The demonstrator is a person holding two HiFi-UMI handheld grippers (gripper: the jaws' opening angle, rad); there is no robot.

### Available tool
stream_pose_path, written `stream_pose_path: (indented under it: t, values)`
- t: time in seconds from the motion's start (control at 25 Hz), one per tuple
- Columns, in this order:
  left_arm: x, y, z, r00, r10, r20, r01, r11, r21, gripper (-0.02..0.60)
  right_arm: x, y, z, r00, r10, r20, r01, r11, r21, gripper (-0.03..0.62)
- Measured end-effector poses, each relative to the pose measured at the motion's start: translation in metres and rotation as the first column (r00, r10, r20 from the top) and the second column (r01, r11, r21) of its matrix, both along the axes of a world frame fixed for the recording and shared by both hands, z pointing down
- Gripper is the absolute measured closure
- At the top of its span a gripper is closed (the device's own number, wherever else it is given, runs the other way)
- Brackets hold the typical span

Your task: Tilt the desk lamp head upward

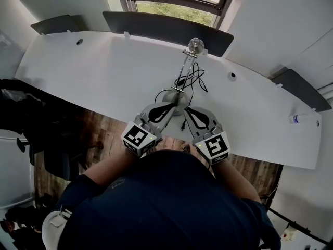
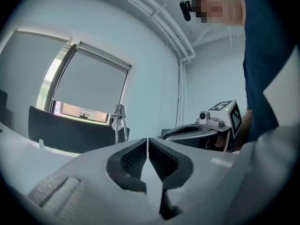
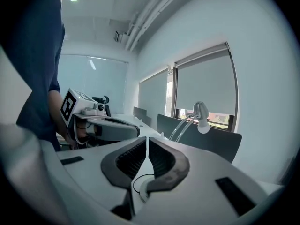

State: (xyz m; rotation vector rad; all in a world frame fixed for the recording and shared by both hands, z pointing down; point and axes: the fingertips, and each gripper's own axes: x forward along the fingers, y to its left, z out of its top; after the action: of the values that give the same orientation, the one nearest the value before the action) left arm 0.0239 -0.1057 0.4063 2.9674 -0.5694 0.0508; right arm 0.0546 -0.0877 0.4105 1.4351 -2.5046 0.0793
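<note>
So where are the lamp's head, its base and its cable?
lamp head [image 1: 196, 46], head view: on the round shade's middle.
lamp base [image 1: 176, 97], head view: on the grey dome's top.
cable [image 1: 196, 77], head view: on the black loop beside the arm.

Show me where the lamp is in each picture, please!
Head view: the desk lamp stands in the middle of the white desk, and its arm reaches toward the top.
Left gripper view: small, just left of centre.
Right gripper view: right of centre, with the bulb hanging down.
Shared landmark: the dark screen right behind the lamp.
</note>
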Motion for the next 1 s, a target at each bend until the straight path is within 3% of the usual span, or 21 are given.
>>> stream_pose_path:
  t: [0.24, 0.44, 1.0]
  values:
    - [0.002, 0.016, 0.005, 1.0, 0.025, -0.008, -0.025, 1.0, 0.017, 0.574, -0.008, 0.01, 0.004, 0.996, -0.026, 0.088, 0.027, 1.0, -0.009, 0.579]
    - [0.004, 0.03, 0.01, 0.998, 0.055, 0.017, -0.055, 0.998, 0.017, 0.574, -0.004, 0.015, 0.015, 0.97, 0.001, 0.242, 0.016, 0.998, -0.067, 0.583]
    - [0.011, 0.036, 0.008, 0.998, 0.062, 0.007, -0.062, 0.998, 0.018, 0.574, -0.004, 0.022, 0.018, 0.965, -0.004, 0.261, 0.024, 0.997, -0.071, 0.583]
